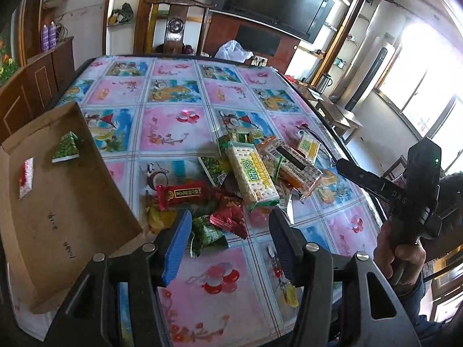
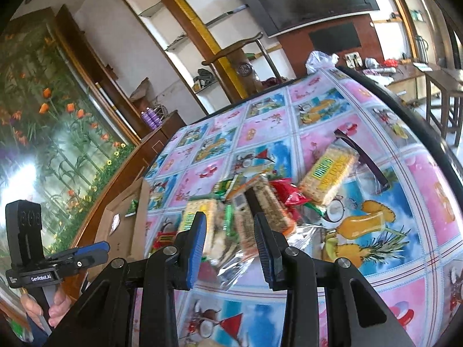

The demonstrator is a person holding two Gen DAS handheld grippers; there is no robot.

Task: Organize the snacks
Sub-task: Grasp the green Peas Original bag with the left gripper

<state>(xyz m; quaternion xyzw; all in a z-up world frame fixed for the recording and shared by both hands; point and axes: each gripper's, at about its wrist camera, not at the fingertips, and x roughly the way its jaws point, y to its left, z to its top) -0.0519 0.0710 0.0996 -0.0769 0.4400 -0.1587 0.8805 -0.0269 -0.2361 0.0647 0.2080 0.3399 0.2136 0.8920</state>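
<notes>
Through the left wrist camera we see our left gripper (image 1: 230, 232) at the bottom centre of the frame, its two blue-padded fingers spread apart with nothing between them. Just beyond the fingertips, at the middle of the frame, lies the snack pile (image 1: 246, 179) on the table (image 1: 173, 92), which wears a patterned cloth of pink and blue squares. A green packet (image 1: 207, 235) sits right between the fingertips' line of sight, beside a red candy bar (image 1: 185, 193); a long cracker pack (image 1: 251, 175) rests higher in the heap. At the left of the frame a cardboard box (image 1: 66, 208) stands open, just beside the left finger, holding a green triangular packet (image 1: 67, 148) and a red and white packet (image 1: 26, 177). At the right edge, a hand grips the handle of our right gripper (image 1: 345, 166), seen from the side; from here we cannot tell how its fingers stand.

Through the right wrist camera, our right gripper (image 2: 230, 243) fills the lower centre, fingers parted and holding nothing. The snack pile (image 2: 246, 211) lies directly ahead of the fingertips, somewhat blurred, with another cracker pack (image 2: 328, 175) up and to the right of it. The cardboard box (image 2: 121, 231) appears at the left of the pile, and the left gripper (image 2: 98, 250) at the lower left.
</notes>
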